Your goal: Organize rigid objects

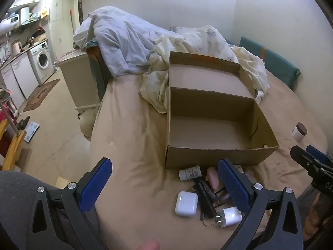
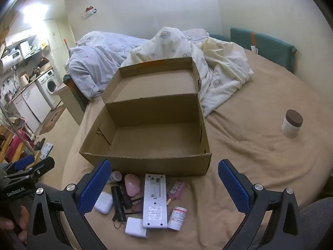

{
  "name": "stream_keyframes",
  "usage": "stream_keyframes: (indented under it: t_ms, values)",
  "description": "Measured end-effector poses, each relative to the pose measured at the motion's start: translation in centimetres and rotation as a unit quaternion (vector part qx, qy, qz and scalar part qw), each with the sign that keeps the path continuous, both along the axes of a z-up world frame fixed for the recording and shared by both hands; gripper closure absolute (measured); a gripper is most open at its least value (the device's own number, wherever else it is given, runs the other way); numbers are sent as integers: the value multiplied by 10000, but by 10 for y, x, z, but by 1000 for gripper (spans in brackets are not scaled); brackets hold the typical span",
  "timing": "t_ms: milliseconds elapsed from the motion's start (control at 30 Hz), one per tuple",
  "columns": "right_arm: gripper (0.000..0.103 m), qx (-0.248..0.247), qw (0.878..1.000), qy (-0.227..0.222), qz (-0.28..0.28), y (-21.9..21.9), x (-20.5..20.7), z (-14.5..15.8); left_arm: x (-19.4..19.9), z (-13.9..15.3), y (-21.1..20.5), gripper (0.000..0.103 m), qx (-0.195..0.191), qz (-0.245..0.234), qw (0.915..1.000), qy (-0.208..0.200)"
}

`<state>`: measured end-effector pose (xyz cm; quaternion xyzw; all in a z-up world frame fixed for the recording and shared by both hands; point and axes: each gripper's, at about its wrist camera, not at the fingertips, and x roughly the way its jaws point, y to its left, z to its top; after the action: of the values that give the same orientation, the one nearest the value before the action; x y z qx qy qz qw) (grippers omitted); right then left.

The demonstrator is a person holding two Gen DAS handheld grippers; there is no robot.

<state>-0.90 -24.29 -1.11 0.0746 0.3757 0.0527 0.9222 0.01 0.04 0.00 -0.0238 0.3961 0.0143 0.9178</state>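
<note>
Both the left tongs point(image 1: 164, 185) and right tongs point(image 2: 164, 185) are hovering wide apart, holding nothing, over small items point(image 2: 145, 204) lying near the bed's point(image 2: 239, 156) front edge, just before the empty cardboard box point(image 2: 145, 166). Sorting is only starting; next likely means descending onto one item.

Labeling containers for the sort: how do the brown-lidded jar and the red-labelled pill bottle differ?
The brown-lidded jar stands upright; the red-labelled pill bottle lies on its side. The jar sits alone on the bedsheet, off to the right; the bottle lies in the pile in front of the cardboard box, beside the white remote. The jar looks wider and squatter, with a dark lid; the bottle's cap is white. Both have pale bodies and lie outside the box.
</note>
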Motion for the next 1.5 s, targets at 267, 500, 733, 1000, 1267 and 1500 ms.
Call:
stream_keyframes:
  t_ms: [267,500,733,1000,1267,1500]
  values:
    - [0,-5,10000,10,-2,0,0,0,2,0,1,1,-24,15,10000,15]
    - [0,3,10000,8,1,0,0,0,0,0,1,1,-10,30,10000,-2]
    - [0,5,10000,9,2,0,1,0,0,0,0,1,6,36,10000,2]
    - [0,4,10000,11,-2,1,0,-1,-2,1,2,1,9,41,10000,3]
    - [0,1,10000,12,4,1,0,-1,0,-2,-1,1,30,51,10000,-4]
    - [0,2,10000,11,-3,1,0,-1,1,-4,-1,1,22,47,10000,-5]
